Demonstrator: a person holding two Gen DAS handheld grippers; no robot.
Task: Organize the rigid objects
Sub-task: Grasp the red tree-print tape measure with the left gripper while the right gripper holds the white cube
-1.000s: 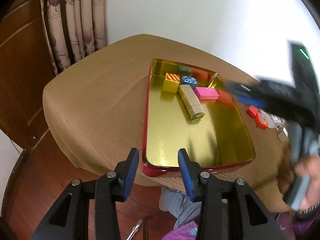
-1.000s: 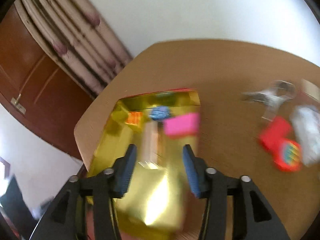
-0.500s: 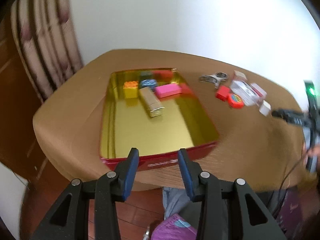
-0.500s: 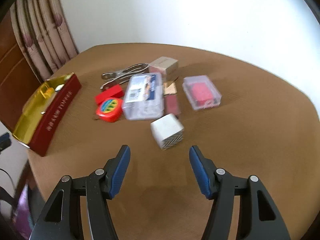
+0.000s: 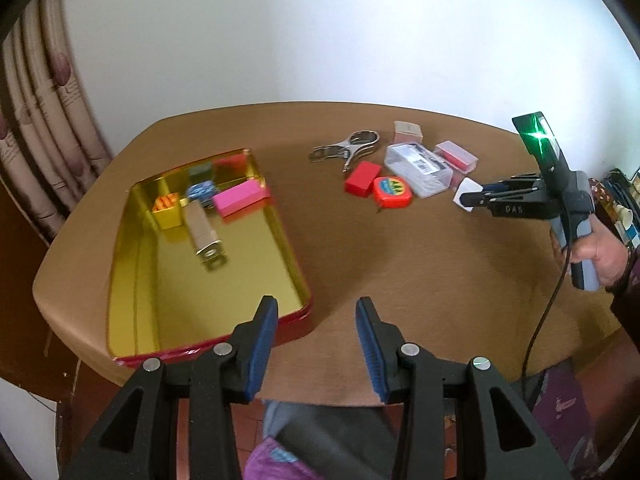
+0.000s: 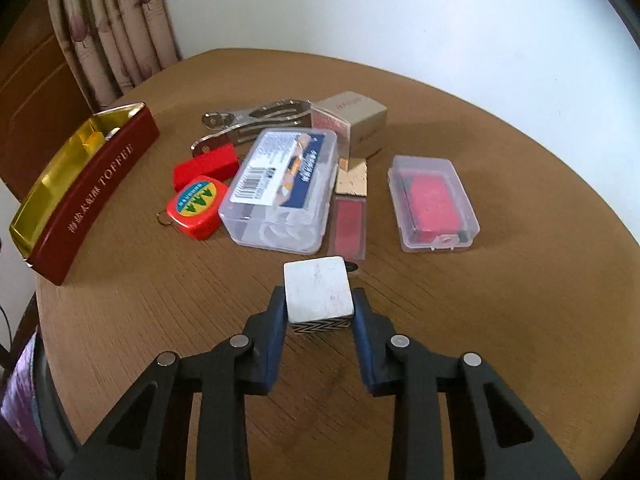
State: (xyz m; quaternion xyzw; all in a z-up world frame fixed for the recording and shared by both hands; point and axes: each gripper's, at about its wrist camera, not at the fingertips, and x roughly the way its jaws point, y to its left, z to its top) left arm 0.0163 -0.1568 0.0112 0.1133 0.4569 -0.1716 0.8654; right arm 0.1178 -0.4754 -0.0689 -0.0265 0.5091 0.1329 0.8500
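My right gripper [image 6: 319,306] is closed around a white cube with a zigzag side [image 6: 319,294] that rests on the table; it also shows in the left wrist view [image 5: 467,195] with the right gripper [image 5: 476,200] on it. The red tin with a gold inside [image 5: 208,264] holds a pink block [image 5: 236,199], a yellow block [image 5: 167,210], a blue piece [image 5: 202,192] and a metal lighter [image 5: 202,228]. My left gripper [image 5: 316,340] is open and empty over the table's near edge, right of the tin.
Loose on the table: red tape measure [image 6: 196,206], red block [image 6: 206,166], large clear box [image 6: 282,188], small clear box with red inside [image 6: 434,202], metal clip tool [image 6: 256,120], beige box [image 6: 354,120], flat red piece [image 6: 350,228]. Curtain [image 6: 120,28] behind.
My right gripper swung from the tin to the loose objects and closed its fingers around the white cube. My left gripper's view swung right, away from the tin.
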